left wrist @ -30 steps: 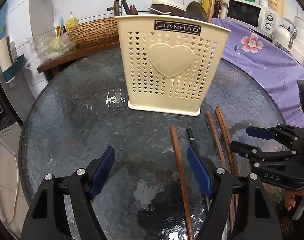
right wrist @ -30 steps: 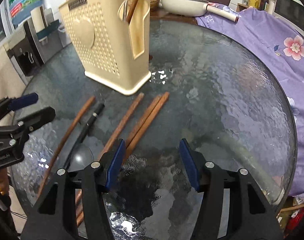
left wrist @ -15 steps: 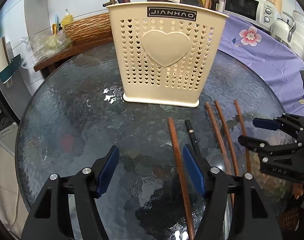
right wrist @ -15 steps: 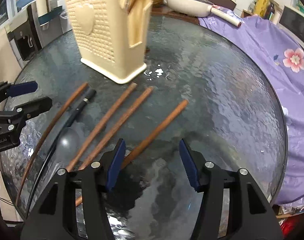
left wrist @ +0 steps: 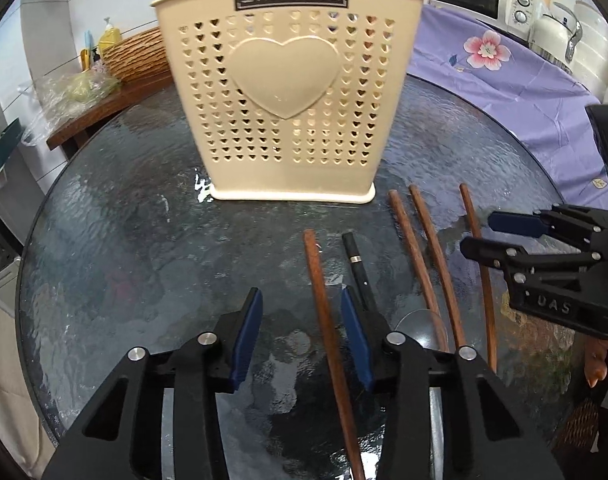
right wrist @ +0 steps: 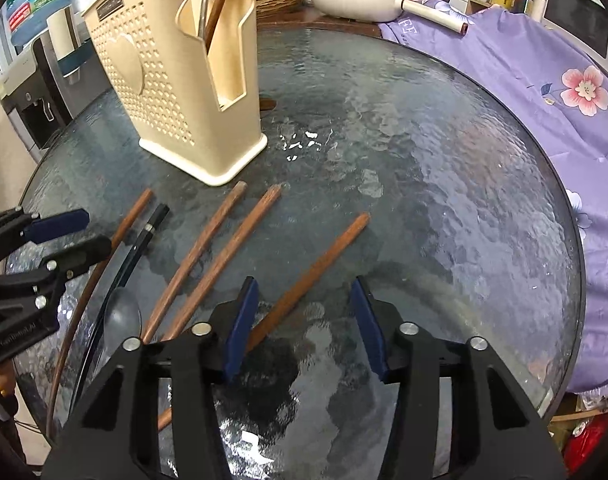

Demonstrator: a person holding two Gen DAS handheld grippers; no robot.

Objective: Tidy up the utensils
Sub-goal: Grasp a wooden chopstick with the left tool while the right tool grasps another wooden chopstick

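Round dark textured-glass surface [left wrist: 115, 264] carries everything. Purple floral cloth [right wrist: 544, 80] drapes past its far right edge.

Cream perforated plastic utensil holder with a raised heart on its face [left wrist: 287, 92] stands upright toward the back of the surface; in the right wrist view its side cutout shows a metal handle and a brown stick already inside.

Left gripper [left wrist: 299, 332], black frame with blue pads, low over the surface, jaws closing but still apart. The leftmost brown wooden chopstick [left wrist: 324, 320] lies between the pads, nearer the right pad; contact not evident. Just right of it, a black-handled metal spoon [left wrist: 358, 272], handle end toward the holder, bowl partly hidden behind the gripper's right finger.

Right gripper [right wrist: 304, 328], same build, jaws closing, still apart. The rightmost brown wooden chopstick [right wrist: 316, 268] lies diagonally with its lower part between the pads, close to the left pad; can't tell if it touches.

Two more brown wooden chopsticks [right wrist: 215, 252] lie side by side between the spoon and the rightmost stick, far ends near the holder's base, not touching it.

All loose utensils lie flat in front of the holder, roughly fanned, ends pointing toward it.

A fingertip shows under each gripper body at the view edges.
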